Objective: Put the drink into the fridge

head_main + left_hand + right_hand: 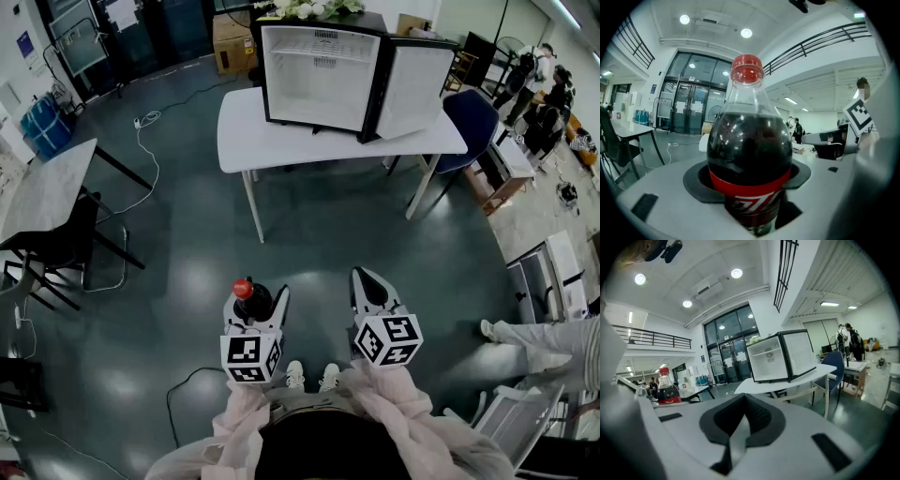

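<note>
Drink [245,292] clamped upright in left gripper [254,307] jaws, right gripper [368,281] jaws pressed together empty; fridge [319,75] stands door-open along desk [246,142] far edge, so carry-over and placement look still to do.

white table [251,136], glossy grey-green floor [187,248]

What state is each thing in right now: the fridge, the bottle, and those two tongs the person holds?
Fridge: door open, inside empty, standing on the white table.
Drink bottle: red cap on, dark drink inside, upright.
Left tongs: closed on the drink bottle.
Right tongs: closed, holding nothing.
</note>
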`<state>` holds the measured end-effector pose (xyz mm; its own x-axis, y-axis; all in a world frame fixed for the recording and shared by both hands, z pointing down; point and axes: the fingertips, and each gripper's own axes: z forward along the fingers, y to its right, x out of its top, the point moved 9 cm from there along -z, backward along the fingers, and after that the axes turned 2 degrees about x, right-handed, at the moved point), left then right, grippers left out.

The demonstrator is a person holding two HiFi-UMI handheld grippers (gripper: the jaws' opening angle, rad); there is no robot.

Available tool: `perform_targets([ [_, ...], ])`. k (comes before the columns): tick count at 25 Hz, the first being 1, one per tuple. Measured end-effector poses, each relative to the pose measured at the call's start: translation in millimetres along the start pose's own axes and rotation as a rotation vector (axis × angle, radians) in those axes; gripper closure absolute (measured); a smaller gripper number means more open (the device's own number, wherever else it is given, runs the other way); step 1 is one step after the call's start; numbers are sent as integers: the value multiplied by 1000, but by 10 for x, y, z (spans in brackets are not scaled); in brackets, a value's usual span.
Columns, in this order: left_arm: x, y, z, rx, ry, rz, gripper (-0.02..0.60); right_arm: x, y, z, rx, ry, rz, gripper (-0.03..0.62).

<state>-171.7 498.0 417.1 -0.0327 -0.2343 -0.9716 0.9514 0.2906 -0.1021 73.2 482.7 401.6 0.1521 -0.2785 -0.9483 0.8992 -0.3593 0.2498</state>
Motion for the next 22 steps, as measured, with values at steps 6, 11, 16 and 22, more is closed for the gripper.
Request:
perform_targets([
  [6, -18, -11, -30, 4, 4, -15, 264, 17, -39, -25, -15, 14, 0, 582],
  [11, -42, -80, -79, 14, 7, -26, 264, 6, -86, 7, -27, 3, -12, 582],
  [16, -40, -216, -126, 0, 12, -15, 264, -10, -221, 111, -27, 10, -10, 582],
  [22, -2, -408, -166, -30, 30, 5, 264, -27, -485, 290, -3, 28, -12, 580],
])
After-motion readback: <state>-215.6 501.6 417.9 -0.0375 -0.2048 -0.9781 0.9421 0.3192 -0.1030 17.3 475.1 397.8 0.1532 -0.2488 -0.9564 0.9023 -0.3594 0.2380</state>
